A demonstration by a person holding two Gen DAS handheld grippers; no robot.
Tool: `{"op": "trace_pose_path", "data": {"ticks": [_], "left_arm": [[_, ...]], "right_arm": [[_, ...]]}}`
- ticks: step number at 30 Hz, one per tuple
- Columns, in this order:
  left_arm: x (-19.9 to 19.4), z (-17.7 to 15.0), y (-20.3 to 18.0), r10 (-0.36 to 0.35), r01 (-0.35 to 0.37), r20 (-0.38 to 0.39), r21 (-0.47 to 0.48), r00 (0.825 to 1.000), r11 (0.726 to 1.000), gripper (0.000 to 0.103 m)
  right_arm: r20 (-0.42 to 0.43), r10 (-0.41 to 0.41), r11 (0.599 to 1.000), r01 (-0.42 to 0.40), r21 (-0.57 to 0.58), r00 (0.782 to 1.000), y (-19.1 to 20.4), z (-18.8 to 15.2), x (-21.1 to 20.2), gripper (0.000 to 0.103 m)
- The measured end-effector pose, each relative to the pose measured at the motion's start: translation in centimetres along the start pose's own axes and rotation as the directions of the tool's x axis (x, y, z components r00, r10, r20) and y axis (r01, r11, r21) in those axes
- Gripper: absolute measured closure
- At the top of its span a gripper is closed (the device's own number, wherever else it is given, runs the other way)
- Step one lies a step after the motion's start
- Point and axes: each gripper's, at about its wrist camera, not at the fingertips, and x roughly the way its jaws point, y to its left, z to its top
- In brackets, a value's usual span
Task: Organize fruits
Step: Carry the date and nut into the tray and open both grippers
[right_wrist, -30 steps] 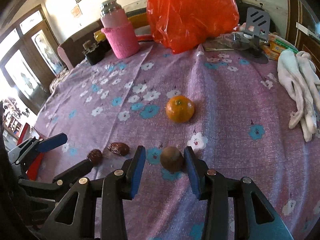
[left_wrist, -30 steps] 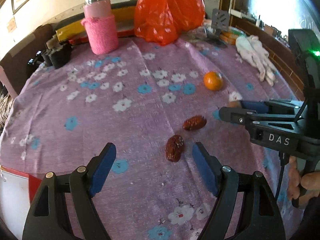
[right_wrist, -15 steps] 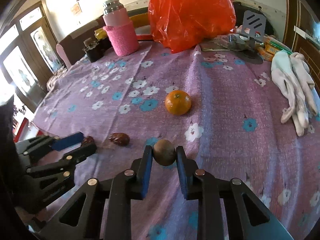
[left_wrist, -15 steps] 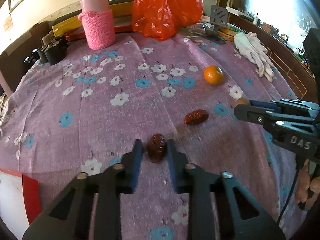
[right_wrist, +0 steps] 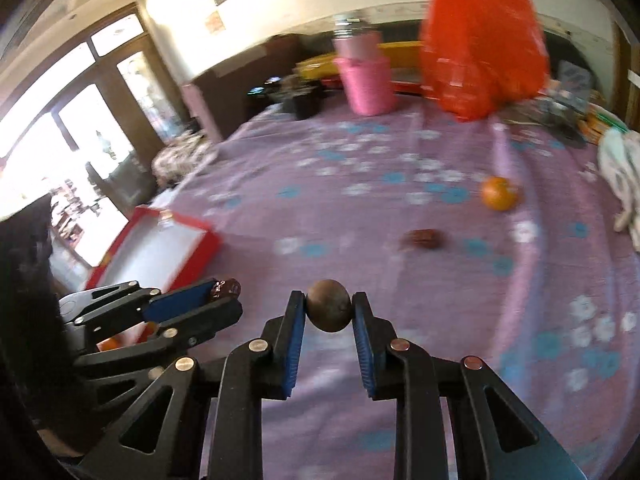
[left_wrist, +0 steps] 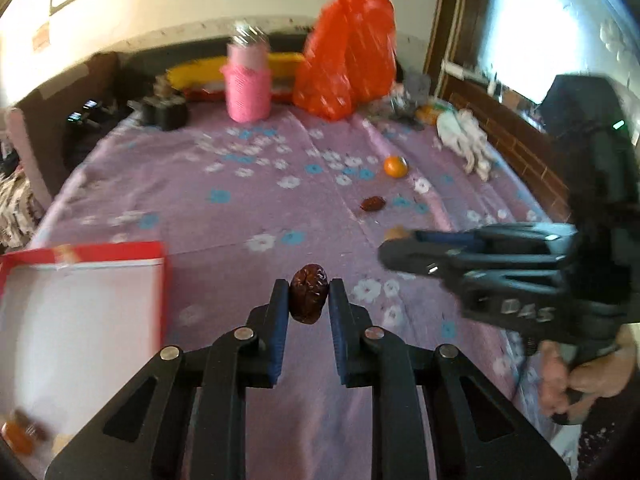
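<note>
Clamped between the blue pads of the left tongs (left_wrist: 309,298), low in the middle of the left view: a wrinkled dark red date (left_wrist: 309,298), lifted clear of the purple flowered cloth (left_wrist: 248,216). Gripped likewise in the right tongs (right_wrist: 329,311), lower centre of the right view: a round brown fruit (right_wrist: 329,311), also off the cloth. Left lying on the cloth further up: a second date (left_wrist: 373,203) and, beyond it toward the upper right, an orange (left_wrist: 395,166). At the left edge, a red box (left_wrist: 84,260) with a white inside. Along the far edge, a pink bottle (left_wrist: 248,88) and an orange plastic bag (left_wrist: 348,64); white gloves (left_wrist: 466,142) at right. A second ago: left tongs wide open around the date on the cloth, right tongs closing on the brown fruit; no box in sight then.
</note>
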Motion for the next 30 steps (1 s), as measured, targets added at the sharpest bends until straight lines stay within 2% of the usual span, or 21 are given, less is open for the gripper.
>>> {"op": "trace_pose_path", "data": {"ticks": [3, 8, 12, 16, 19, 22, 30], "left_arm": [[-4.0, -1.3, 3.0, 0.045, -0.043, 0.052, -0.036, 0.998, 0.998, 0.085], [-7.9, -3.5, 8.0, 0.140, -0.132, 0.083, -0.091, 0.987, 0.987, 0.085], [-9.4, -5.6, 11.7, 0.231, -0.220, 0.077, -0.132, 0.970, 0.966, 0.085], [-9.2, -7.3, 14.4, 0.286, -0.275, 0.045, -0.167, 0.957, 0.947, 0.085], [-8.8, -8.2, 15.9, 0.289, -0.279, 0.025, -0.200, 0.957, 0.939, 0.085], [-8.5, -8.9, 16.7, 0.315, -0.305, 0.014, -0.203, 0.949, 0.930, 0.085], [-7.9, -9.9, 18.1, 0.333, -0.329, -0.020, -0.226, 0.943, 0.917, 0.085]], "right_arm": [[0.012, 0.043, 0.998, -0.043, -0.041, 0.999, 3.3, -0.3, 0.0, 0.079], [0.006, 0.144, 0.983, -0.142, -0.118, 0.990, 10.1, -1.1, 0.9, 0.079], [-0.017, 0.203, 0.965, -0.203, -0.167, 0.979, 14.9, -1.7, 2.2, 0.079], [-0.058, 0.241, 0.948, -0.247, -0.198, 0.969, 18.6, -2.7, 3.9, 0.079], [-0.093, 0.249, 0.943, -0.264, -0.205, 0.964, 20.1, -3.4, 5.1, 0.079], [-0.125, 0.245, 0.938, -0.268, -0.220, 0.961, 21.3, -4.0, 6.0, 0.079], [-0.143, 0.247, 0.935, -0.275, -0.225, 0.958, 22.8, -4.6, 7.0, 0.076]]}}
